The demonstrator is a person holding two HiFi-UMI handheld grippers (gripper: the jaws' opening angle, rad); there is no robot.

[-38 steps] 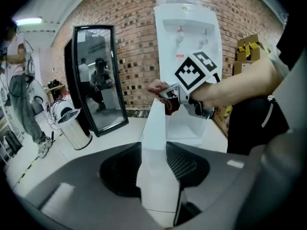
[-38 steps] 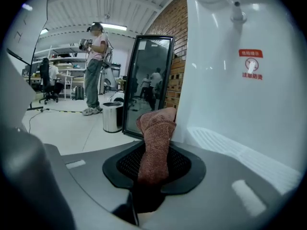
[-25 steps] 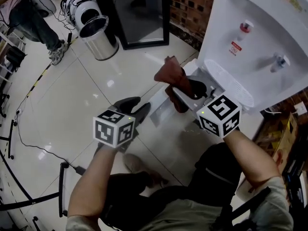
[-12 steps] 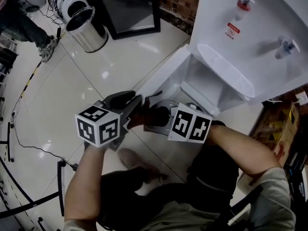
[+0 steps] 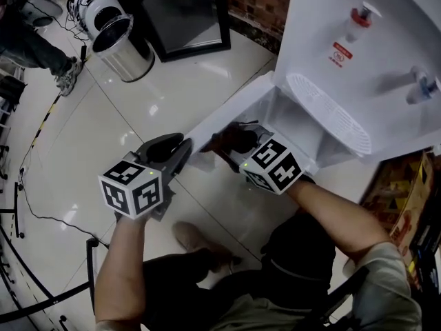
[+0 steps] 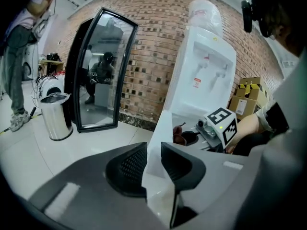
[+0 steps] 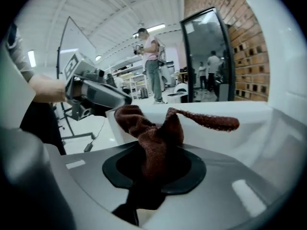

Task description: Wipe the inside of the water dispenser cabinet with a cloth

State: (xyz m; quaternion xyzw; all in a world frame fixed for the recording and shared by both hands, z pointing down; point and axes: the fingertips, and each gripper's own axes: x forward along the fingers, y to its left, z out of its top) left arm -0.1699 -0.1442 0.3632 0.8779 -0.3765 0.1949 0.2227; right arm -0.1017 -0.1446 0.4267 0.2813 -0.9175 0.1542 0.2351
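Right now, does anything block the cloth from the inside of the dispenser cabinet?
Nothing visible does. The cabinet door stands open, the left tool having just closed its jaws on its edge; the right tool holds the cloth at the cabinet opening.

Glossy white tiled floor (image 5: 145, 109) carries 1 shiny cylindrical steel bin (image 5: 127, 50), 1 black-framed glass panel (image 5: 180, 12), the tall white plastic water dispenser (image 5: 331, 19) and a person's grey shoe (image 5: 67, 78).

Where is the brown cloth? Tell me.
Head view, centre: brown cloth pinched in the right claw at the mouth of the open cabinet, under the drip tray, beside the white door.
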